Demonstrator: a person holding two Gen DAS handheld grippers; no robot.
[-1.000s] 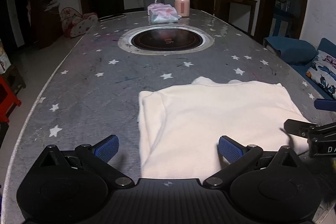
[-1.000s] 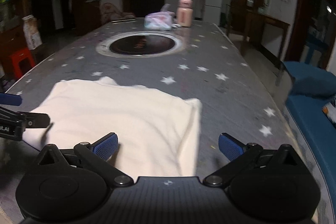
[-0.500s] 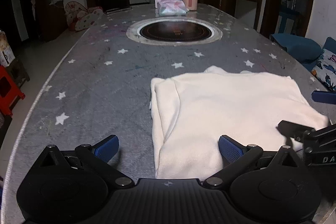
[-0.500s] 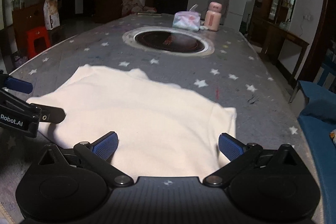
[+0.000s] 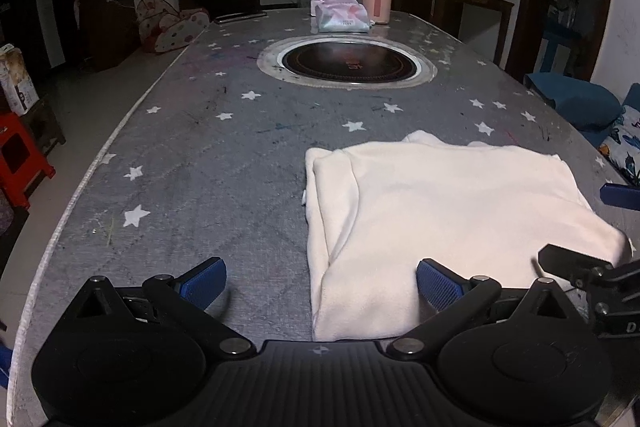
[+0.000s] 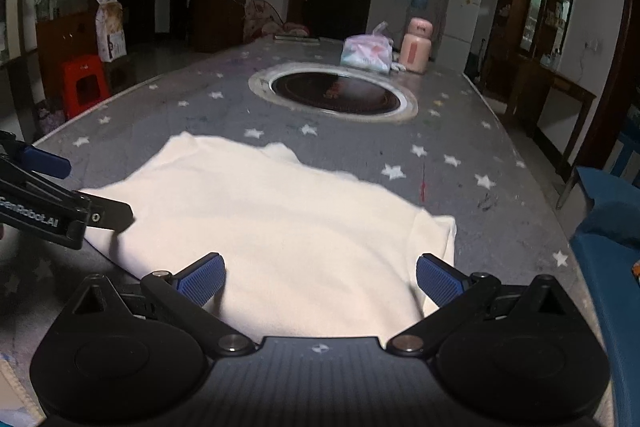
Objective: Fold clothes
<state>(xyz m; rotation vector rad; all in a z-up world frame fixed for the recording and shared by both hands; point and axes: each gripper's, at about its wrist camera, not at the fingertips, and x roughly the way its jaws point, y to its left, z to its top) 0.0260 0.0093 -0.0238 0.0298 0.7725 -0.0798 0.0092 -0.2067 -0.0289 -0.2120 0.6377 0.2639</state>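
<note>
A cream garment (image 5: pixel 448 211) lies folded flat on the grey star-patterned table (image 5: pixel 224 163). My left gripper (image 5: pixel 322 281) is open near the garment's near left corner, with one blue pad over bare table and the other over cloth. In the right wrist view the same garment (image 6: pixel 280 227) fills the middle, and my right gripper (image 6: pixel 320 277) is open above its near edge, holding nothing. Each gripper shows at the side of the other view: the right gripper (image 5: pixel 592 259) and the left gripper (image 6: pixel 52 195).
A round black cooktop (image 5: pixel 348 63) is set into the table beyond the garment. Behind it stand a wipes pack (image 5: pixel 342 17) and a pink bottle (image 5: pixel 378 3). A red stool (image 5: pixel 16 159) is on the floor at left, blue cushions (image 5: pixel 576 103) at right.
Both grippers have drawn back and swung a little; the garment now sits further right in the left view and more centred in the right view. The cloth itself has not moved.
</note>
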